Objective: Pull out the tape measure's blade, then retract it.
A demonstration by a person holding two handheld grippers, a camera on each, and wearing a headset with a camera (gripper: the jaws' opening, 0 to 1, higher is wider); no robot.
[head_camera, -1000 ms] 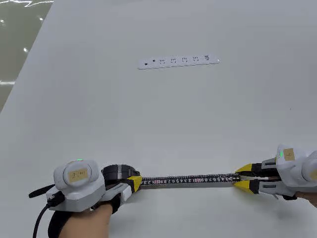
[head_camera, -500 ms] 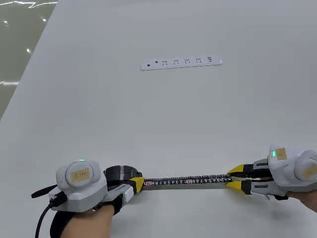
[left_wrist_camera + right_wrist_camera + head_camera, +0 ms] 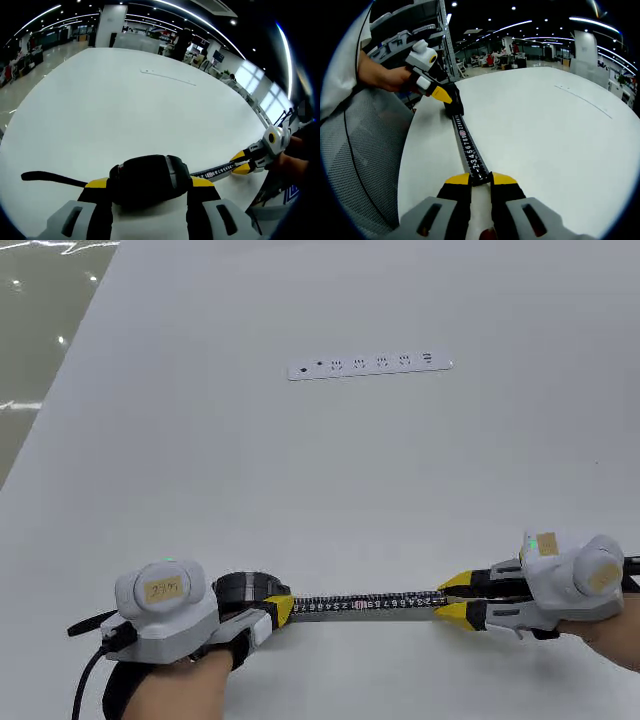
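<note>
The tape measure's blade (image 3: 468,150) carries black numerals: 2 to 9 read clearly in the right gripper view, followed by a red mark (its digits too blurred to read). In the head view, tan stickers (image 3: 163,590) on the left gripper (image 3: 276,608) and right gripper (image 3: 455,597) bear illegible handwriting.

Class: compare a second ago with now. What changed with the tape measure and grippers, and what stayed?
The right gripper, shut on the blade at its tip, has moved toward the case, so less blade is exposed. The left gripper stays clamped on the case; the power strip lies unmoved.
</note>
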